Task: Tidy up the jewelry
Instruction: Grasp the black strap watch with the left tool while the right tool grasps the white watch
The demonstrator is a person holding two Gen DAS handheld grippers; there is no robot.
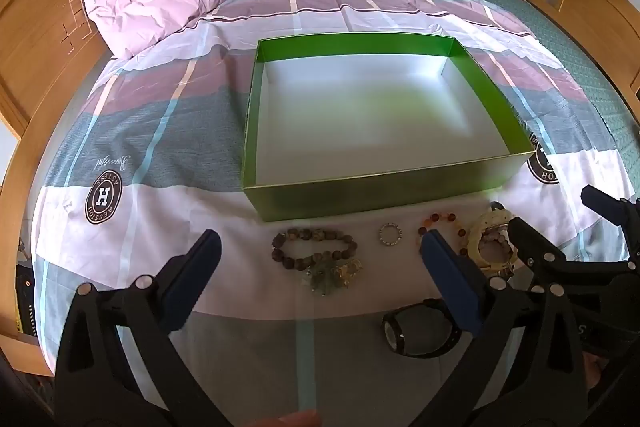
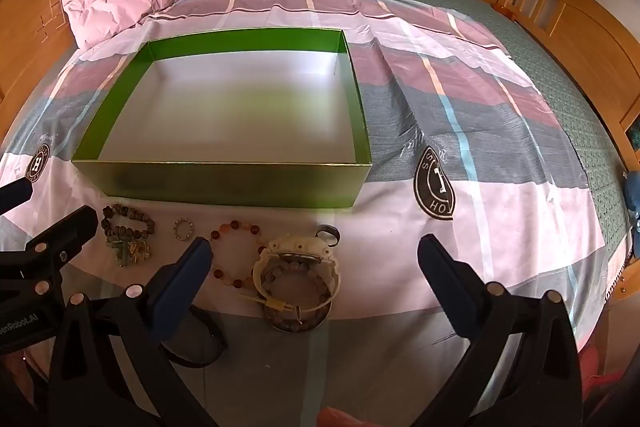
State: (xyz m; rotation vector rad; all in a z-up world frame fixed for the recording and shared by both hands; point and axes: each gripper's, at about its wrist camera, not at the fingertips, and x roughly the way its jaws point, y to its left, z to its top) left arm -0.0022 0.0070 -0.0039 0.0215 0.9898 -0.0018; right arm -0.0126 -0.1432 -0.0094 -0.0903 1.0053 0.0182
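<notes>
Both grippers are gaping wide, holding nothing: left gripper (image 1: 320, 267) hovering over the dark bracelet (image 1: 314, 247), right gripper (image 2: 316, 267) over the watch (image 2: 296, 267); box (image 1: 384, 187) lying beyond.

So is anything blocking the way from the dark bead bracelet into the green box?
Only the green box's own near wall, which stands between the dark bead bracelet and the bare interior. The left gripper hovers open above the bracelet with nothing between.

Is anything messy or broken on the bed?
Nothing looks broken or spilled. The jewelry lies in a loose row before the empty green box; only the beaded bracelets are piled under the cream watch.
</notes>
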